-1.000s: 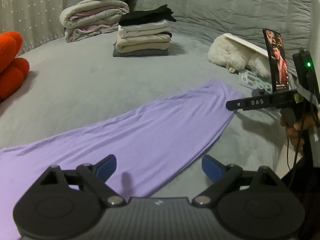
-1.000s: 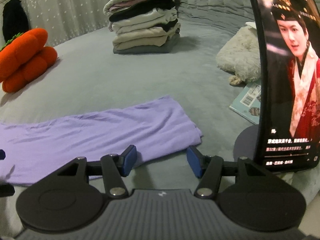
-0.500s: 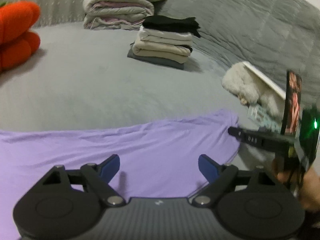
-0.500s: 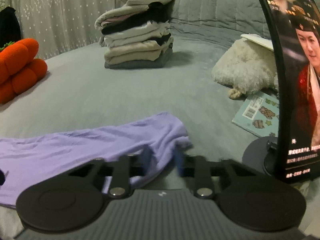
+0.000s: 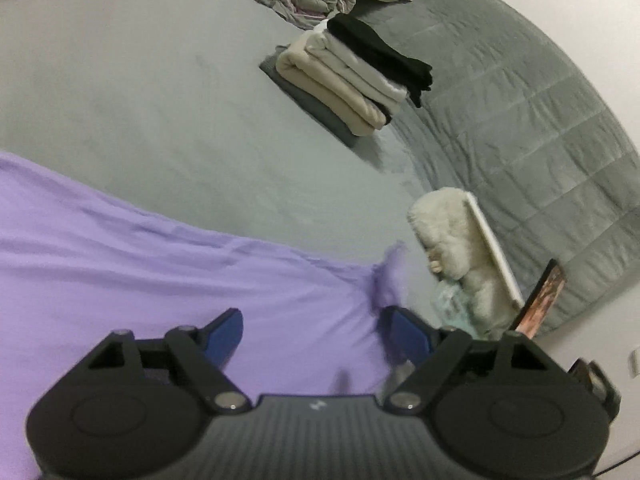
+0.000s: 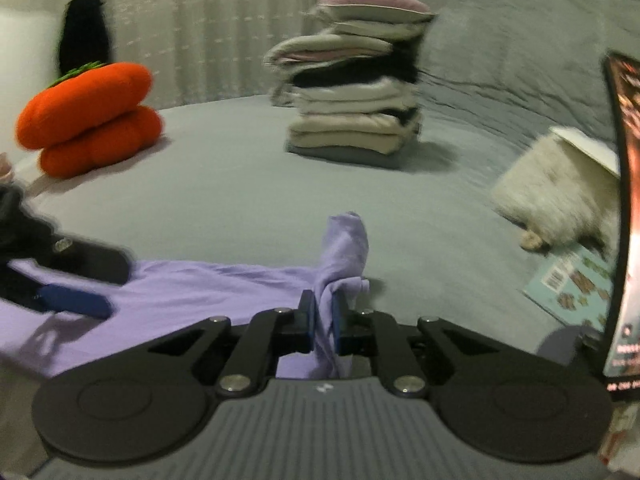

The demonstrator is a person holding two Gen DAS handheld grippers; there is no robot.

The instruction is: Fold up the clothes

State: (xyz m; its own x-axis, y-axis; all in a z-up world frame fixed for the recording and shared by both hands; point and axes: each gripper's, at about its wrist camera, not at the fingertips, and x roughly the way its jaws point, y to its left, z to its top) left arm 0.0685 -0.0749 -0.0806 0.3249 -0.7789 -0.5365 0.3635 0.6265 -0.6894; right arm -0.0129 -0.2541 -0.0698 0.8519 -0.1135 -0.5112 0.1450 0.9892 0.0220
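Between the blue-padded fingers [image 6: 336, 322] of the right gripper [image 6: 322, 322] a bunched corner of the thin lilac cloth garment [image 6: 224, 284] is pinched; the jaws are closing on it, and a tuft of the fabric stands up above the pads. This gripper is pointed forward and somewhat down, low over the grey bed [image 6: 240, 184].

The left gripper [image 5: 316, 336] is held wide, its jaws closing slowly, with the lilac garment [image 5: 160, 264] lying flat under and between the fingers [image 5: 224, 332] but not pressed by them. Its view is tilted strongly, so this hand is seen rolled to one side; in the right wrist view it enters from the left edge, low over the cloth.

The rest of the garment is spread flat on the bed toward the left. Farther back a stack of folded beige, white and black clothes [image 6: 354, 120] is placed, and behind it rolled quilts with a pillow on top. An orange plush pumpkin [image 6: 90, 116] is seen at the left, and a white fluffy toy [image 6: 560, 196] and an upright phone on a stand [image 6: 624, 216] at the right.
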